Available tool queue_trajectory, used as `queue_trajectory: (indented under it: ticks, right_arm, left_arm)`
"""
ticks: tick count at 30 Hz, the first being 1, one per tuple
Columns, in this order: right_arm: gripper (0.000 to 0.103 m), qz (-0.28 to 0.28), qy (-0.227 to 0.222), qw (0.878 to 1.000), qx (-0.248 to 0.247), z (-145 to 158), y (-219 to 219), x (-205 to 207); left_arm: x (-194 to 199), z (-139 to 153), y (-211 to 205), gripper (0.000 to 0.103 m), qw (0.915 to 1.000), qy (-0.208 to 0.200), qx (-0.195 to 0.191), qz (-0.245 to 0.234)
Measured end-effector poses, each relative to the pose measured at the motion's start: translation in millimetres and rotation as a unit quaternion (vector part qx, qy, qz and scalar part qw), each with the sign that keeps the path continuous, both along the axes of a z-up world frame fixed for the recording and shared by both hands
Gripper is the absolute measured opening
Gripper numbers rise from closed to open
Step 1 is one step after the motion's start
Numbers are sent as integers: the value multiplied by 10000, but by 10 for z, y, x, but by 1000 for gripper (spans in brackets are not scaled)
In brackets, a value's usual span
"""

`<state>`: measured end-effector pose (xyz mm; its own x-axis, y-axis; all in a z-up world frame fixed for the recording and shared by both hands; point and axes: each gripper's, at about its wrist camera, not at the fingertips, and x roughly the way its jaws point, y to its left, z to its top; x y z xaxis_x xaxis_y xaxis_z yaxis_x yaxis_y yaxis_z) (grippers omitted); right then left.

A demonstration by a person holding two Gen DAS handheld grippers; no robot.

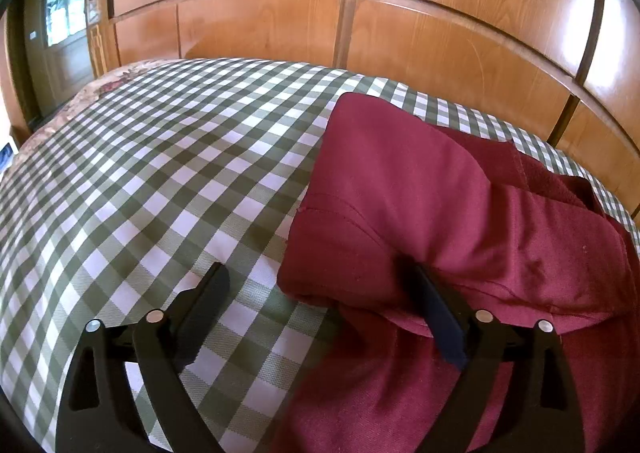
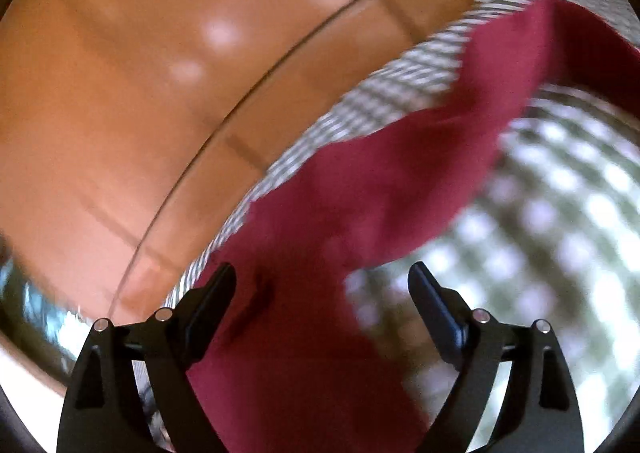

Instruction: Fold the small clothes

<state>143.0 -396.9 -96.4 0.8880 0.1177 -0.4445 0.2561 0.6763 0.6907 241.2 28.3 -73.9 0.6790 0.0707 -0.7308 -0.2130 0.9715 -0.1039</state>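
A dark red garment [image 1: 420, 189] lies partly folded on the green-and-white checked cloth [image 1: 168, 157]. My left gripper [image 1: 316, 273] is open at the garment's near left corner. Its right finger [image 1: 436, 313] is tucked under a fold of the red cloth and its left finger [image 1: 208, 301] rests over the checked cloth. In the blurred right wrist view the red garment [image 2: 360, 193] runs diagonally across the checked cloth [image 2: 560, 213]. My right gripper [image 2: 322, 273] is open with the garment's edge between its fingers.
A glossy wooden wardrobe [image 1: 360, 13] stands close behind the surface and also shows in the right wrist view [image 2: 160, 73]. A dark door with glass [image 1: 64, 13] is at the far left. A floral fabric edge [image 1: 120, 79] peeks out at the back left.
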Motion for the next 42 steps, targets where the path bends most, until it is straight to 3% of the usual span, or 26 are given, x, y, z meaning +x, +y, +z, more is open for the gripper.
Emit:
queue_trajectory:
  ticks: [5, 8, 11, 15, 17, 19, 21, 26, 28, 29, 30, 31, 33, 36, 39, 42]
  right_arm:
    - [84, -899, 175, 9922, 843, -114, -631, -155]
    - [84, -1395, 154, 9865, 844, -46, -918, -290]
    - [76, -1825, 93, 9781, 994, -50, -1196, -484]
    - [53, -2305, 77, 9623, 1442, -184, -1550, -731]
    - [34, -2512, 198, 9566, 1464, -207, -1712, -796]
    - [7, -2674, 366, 9534, 1352, -211, -1846, -839]
    - [0, -2888, 475, 9472, 1307, -272, -2154, -1030]
    - [0, -3733, 547, 9195, 1106, -222, -2562, -1398]
    - [5, -3755, 497, 9173, 1230, -192, -2632, -1451]
    - [6, -3627, 452, 9224, 1249, -167, -2605, -1474]
    - [21, -3381, 375, 9323, 1226, -137, -2529, -1445]
    - [44, -3205, 338, 9389, 1204, -134, -2488, -1452]
    - [49, -2745, 183, 9554, 1075, -97, -2314, -1359]
    - [47, -2280, 282, 9680, 1008, -78, -2131, -1139]
    - [43, -2534, 249, 9594, 1213, -138, -2141, -1024]
    - [17, -2917, 237, 9434, 1562, -243, -2371, -899]
  left_arm:
    - [16, -17, -5, 97, 10000, 50, 6, -21]
    - [16, -22, -3, 97, 10000, 50, 0, -20]
    - [16, -23, -1, 97, 10000, 50, 5, -20]
    - [14, -23, -3, 97, 10000, 51, 1, -20]
    - [14, -24, -4, 97, 10000, 52, 6, -20]
    - [14, -24, -3, 97, 10000, 53, 3, -20]
    - [14, -23, -2, 97, 10000, 53, 1, -20]
    - [16, -24, -6, 97, 10000, 56, 10, -20]
    - [17, -23, -6, 97, 10000, 57, 10, -20]
    - [17, -24, -6, 97, 10000, 58, 16, -19]
    - [17, -23, -4, 97, 10000, 59, 18, -20]
    - [17, -27, -7, 97, 10000, 61, 25, -21]
    - [18, -28, -7, 97, 10000, 61, 14, -22]
    - [19, -28, -5, 97, 10000, 63, 21, -22]
    - [20, -27, -3, 97, 10000, 58, 12, -21]
    - [21, -24, -4, 98, 10000, 60, 21, -24]
